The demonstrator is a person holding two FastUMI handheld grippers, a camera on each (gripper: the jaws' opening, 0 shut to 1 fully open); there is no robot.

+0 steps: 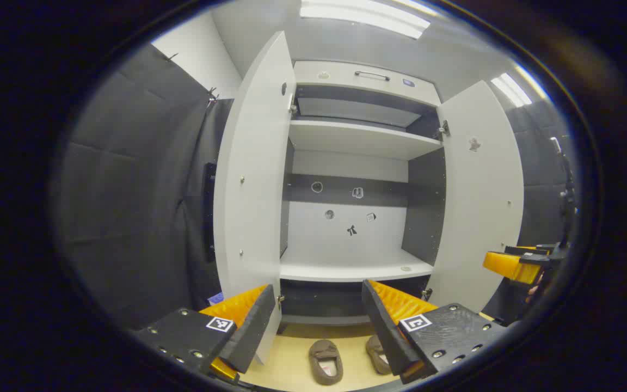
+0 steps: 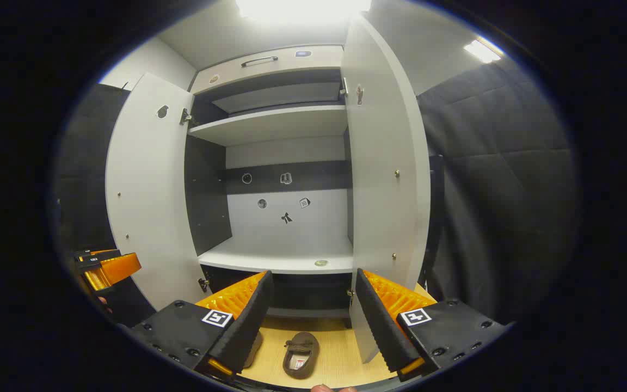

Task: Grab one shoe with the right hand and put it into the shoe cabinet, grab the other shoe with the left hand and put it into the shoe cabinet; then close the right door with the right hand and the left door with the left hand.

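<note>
On the pale wood floor [image 2: 340, 354] before the open shoe cabinet [image 2: 286, 163], two shoes [image 1: 326, 362] [image 1: 377, 353] lie lengthwise toward it; both tongs [image 1: 313, 326] [image 2: 311, 321] gape wide, empty.

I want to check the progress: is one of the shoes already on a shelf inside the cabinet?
No. In the right gripper view, one shoe lies on the floor before the open cabinet, whose shelves hold no shoes.

No words, brand names or numbers can be read. Square black-and-white coded marker tags [image 1: 220, 324] sit on the gripper bodies, and small stickers [image 1: 357, 193] too tiny to read dot the white shoe cabinet's back panel [image 1: 346, 239].
</note>
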